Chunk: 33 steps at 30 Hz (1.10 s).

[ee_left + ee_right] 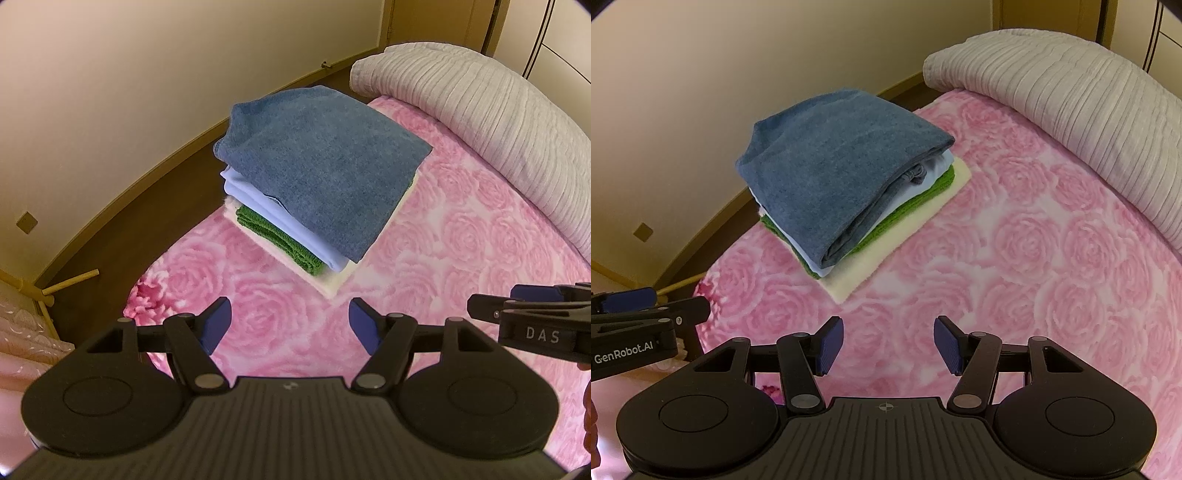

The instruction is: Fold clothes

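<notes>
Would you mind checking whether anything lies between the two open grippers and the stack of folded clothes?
Nothing visible does. Only bare pink rose blanket separates the left gripper and right gripper from the folded stack.

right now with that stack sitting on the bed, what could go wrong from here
1. The folded stack sits near the bed's corner above the floor; a nudge toward that side could tip it off the pink blanket.
2. The blue garment on top overhangs the layers beneath, so it may slide or unfold if pushed.
3. The left hand-held gripper and right hand-held gripper hover open side by side, so they could bump each other.
</notes>
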Tool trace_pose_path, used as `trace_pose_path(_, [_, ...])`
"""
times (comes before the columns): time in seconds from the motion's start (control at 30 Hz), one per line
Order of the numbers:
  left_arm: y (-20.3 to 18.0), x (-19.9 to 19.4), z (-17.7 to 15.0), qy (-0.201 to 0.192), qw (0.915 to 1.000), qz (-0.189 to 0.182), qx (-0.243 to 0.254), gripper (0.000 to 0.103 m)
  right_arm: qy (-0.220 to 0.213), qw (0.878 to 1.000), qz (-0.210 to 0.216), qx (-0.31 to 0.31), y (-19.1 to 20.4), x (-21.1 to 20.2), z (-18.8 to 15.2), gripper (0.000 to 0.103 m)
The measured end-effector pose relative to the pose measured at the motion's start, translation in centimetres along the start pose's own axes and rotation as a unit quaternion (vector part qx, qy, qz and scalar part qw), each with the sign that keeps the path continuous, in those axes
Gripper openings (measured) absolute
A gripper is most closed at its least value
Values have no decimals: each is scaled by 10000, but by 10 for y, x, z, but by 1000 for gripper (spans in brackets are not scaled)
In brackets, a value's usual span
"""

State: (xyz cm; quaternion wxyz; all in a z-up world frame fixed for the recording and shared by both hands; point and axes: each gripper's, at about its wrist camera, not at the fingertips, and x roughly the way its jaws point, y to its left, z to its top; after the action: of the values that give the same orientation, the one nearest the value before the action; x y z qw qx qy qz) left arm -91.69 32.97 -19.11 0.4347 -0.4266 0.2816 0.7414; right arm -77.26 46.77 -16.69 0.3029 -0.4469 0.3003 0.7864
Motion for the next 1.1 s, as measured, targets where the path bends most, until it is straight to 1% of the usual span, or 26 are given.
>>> trace_pose_path(0.33, [-2,-15,-9,-99,9999,1,81,67,-124,9999,15,85,2,-14,-8,58])
trace_pose_path(0.57, [0,-29,-12,-221,9995,27,223,67,-249,9994,84,206,9,-26,-14,58])
trace_pose_path(0.73, [6,-33,-13,-271,9992,-21,283,67,-340,9991,40,235,17,-34,-17,58])
trace_pose_path(0.9, [16,-35,-14,-339,9987,-96,376,67,-392,9988,-90,291,28,-41,-22,58])
trace_pose_path(1.0, [22,-40,-14,-636,9964,-87,551,67,-421,9983,-185,366,35,-43,-24,58])
trace_pose_path(1.07, [26,-43,-13,-893,9934,4,722,67,-443,9979,-240,409,42,-44,-24,58])
trace_pose_path(1.1, [29,-44,-11,-945,9925,-4,771,67,-462,9977,-272,424,45,-44,-24,58])
